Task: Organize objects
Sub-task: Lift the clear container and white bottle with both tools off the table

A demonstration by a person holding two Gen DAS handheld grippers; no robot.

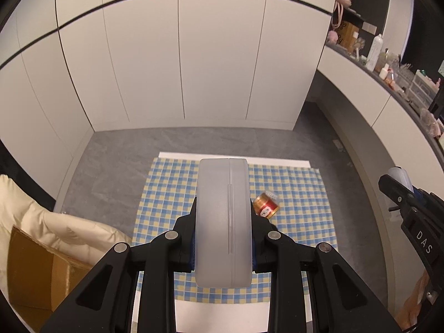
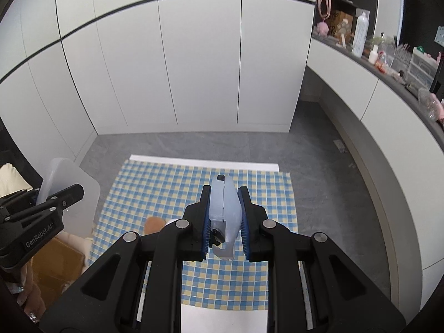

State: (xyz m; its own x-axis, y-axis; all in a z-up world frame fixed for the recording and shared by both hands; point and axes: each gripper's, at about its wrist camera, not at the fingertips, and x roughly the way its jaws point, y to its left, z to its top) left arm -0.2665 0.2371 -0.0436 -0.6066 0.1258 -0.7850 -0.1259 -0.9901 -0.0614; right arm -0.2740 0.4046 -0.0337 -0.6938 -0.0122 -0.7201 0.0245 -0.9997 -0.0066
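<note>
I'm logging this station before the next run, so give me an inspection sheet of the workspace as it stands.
Surface: blue and yellow checked cloth over a white table, above a grey floor.
Job's things: frosted plastic box held edge-on; pale blue device; red and gold spool lying on its side on the cloth.
Clutter: brown object on the cloth, partly hidden.
Grippers: left gripper shut on the box; right gripper shut on the device.
Cables: nothing seen.
Surroundings: white cabinets, cluttered counter, cardboard box, cream cushion.
</note>
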